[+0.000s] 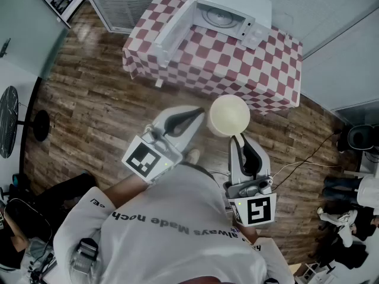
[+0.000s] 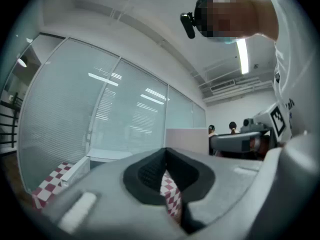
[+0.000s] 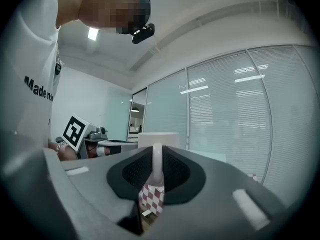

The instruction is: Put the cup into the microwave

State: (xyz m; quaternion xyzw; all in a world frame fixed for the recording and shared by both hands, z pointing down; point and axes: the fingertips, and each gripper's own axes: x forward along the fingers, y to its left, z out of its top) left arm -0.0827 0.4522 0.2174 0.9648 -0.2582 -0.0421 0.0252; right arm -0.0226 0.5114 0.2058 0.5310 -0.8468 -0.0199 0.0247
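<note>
The cup [image 1: 230, 115] was held by its thin handle, which was pinched between the closed fingers [image 3: 176, 173] of the right gripper [image 1: 237, 136]. Its body was carried just beyond the fingertips, mouth up. The left gripper [image 1: 198, 113] was shut on nothing, and its tips were brought close beside the cup; whether they touched it could not be told. The microwave [image 1: 228, 15] was set well ahead of both pairs of fingers on the checked table [image 1: 269, 70], with its door [image 1: 173, 31] swung open toward the left fingers' side.

With only the handle gripped, the cup would likely be swung or slipped about that narrow hold if it were jolted. It could also be nudged askew by the left tips so near it. At entry, the rim could be struck against the cavity frame or the open door if the approach were misjudged. If it were released above the turntable, it could be tipped.
</note>
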